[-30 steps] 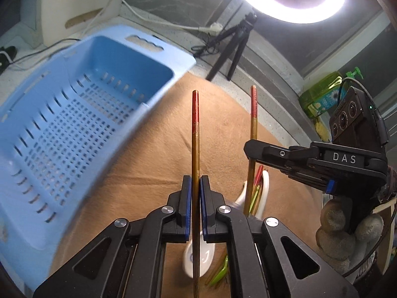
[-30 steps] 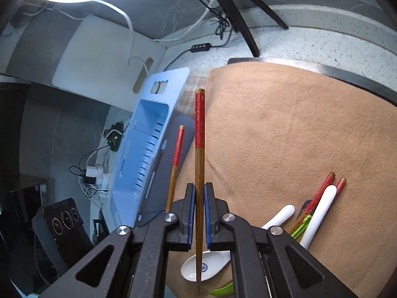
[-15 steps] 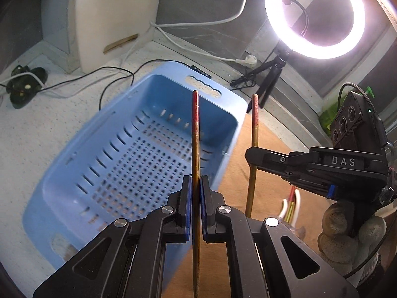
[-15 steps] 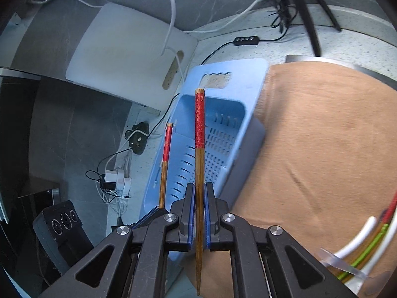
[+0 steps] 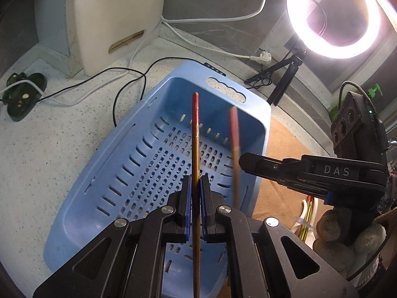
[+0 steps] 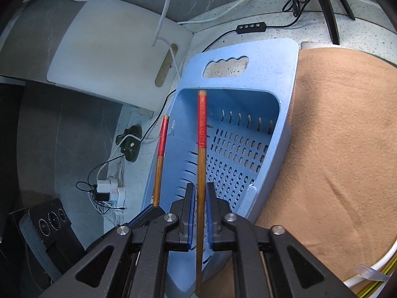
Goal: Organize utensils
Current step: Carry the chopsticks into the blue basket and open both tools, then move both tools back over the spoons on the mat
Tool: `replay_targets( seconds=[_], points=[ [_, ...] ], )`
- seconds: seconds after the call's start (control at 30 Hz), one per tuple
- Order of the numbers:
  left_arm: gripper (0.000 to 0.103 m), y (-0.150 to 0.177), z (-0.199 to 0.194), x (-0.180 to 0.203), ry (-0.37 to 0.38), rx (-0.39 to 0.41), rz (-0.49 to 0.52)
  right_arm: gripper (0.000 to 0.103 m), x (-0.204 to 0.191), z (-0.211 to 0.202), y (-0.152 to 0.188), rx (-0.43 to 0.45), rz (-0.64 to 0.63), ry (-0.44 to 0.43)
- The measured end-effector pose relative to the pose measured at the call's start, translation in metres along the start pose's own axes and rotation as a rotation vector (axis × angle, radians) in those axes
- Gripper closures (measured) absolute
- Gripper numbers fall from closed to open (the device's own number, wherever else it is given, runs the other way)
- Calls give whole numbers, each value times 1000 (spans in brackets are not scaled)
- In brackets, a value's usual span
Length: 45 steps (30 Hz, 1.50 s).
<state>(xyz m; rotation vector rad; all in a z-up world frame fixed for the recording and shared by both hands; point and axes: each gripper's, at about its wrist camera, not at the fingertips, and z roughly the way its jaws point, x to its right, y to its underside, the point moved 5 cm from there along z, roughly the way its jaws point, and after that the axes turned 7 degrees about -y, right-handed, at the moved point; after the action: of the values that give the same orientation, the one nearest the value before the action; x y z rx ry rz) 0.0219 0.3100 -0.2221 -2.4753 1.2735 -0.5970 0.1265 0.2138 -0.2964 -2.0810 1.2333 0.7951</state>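
Note:
My left gripper (image 5: 195, 181) is shut on a wooden chopstick with a red tip (image 5: 195, 134), held over the light blue perforated basket (image 5: 119, 173). My right gripper (image 6: 200, 191) holds a second red-tipped chopstick (image 6: 202, 134) over the same basket (image 6: 248, 154); its pads stand slightly apart from the stick. In the left wrist view the right gripper (image 5: 244, 160) comes in from the right, and its chopstick (image 5: 234, 134) is blurred. In the right wrist view the left gripper's chopstick (image 6: 161, 146) shows to the left. White spoon handles and green and red sticks lie on the tan mat (image 5: 307, 213).
A tan mat (image 6: 335, 149) covers the counter right of the basket. A white cutting board (image 6: 111, 49) leans against the back wall. Cables (image 5: 119, 74), a ring light on a tripod (image 5: 332, 17) and a power strip (image 6: 109, 188) surround the basket.
Both grippers have moved left from the mat to above the basket, carrying their chopsticks. The right gripper's chopstick now looks loose and blurred between slightly parted pads.

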Motion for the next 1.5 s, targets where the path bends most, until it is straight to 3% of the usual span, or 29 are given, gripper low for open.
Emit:
replay_targets(
  seconds=[0.13, 0.33, 0.67, 0.8, 0.97, 1.13, 1.5],
  points=[
    [85, -2, 2, -5, -13, -3, -6, 92, -3, 0, 0, 2, -20, 24],
    [85, -3, -3, -9, -12, 13, -25, 86, -5, -12, 0, 18, -40, 29],
    [85, 5, -22, 15, 33, 48, 0, 67, -5, -70, 9, 77, -138, 72],
    [73, 16, -28, 33, 62, 49, 24, 62, 5, -109, 17, 107, -195, 113],
    [68, 39, -30, 60, 95, 28, 82, 62, 20, -150, 28, 139, -233, 162],
    [60, 68, -29, 89, 117, 4, 175, 46, 41, -186, 37, 204, -201, 165],
    [60, 121, -22, 144, 91, -42, 435, 46, 91, -202, 56, 121, -116, 204]
  ],
)
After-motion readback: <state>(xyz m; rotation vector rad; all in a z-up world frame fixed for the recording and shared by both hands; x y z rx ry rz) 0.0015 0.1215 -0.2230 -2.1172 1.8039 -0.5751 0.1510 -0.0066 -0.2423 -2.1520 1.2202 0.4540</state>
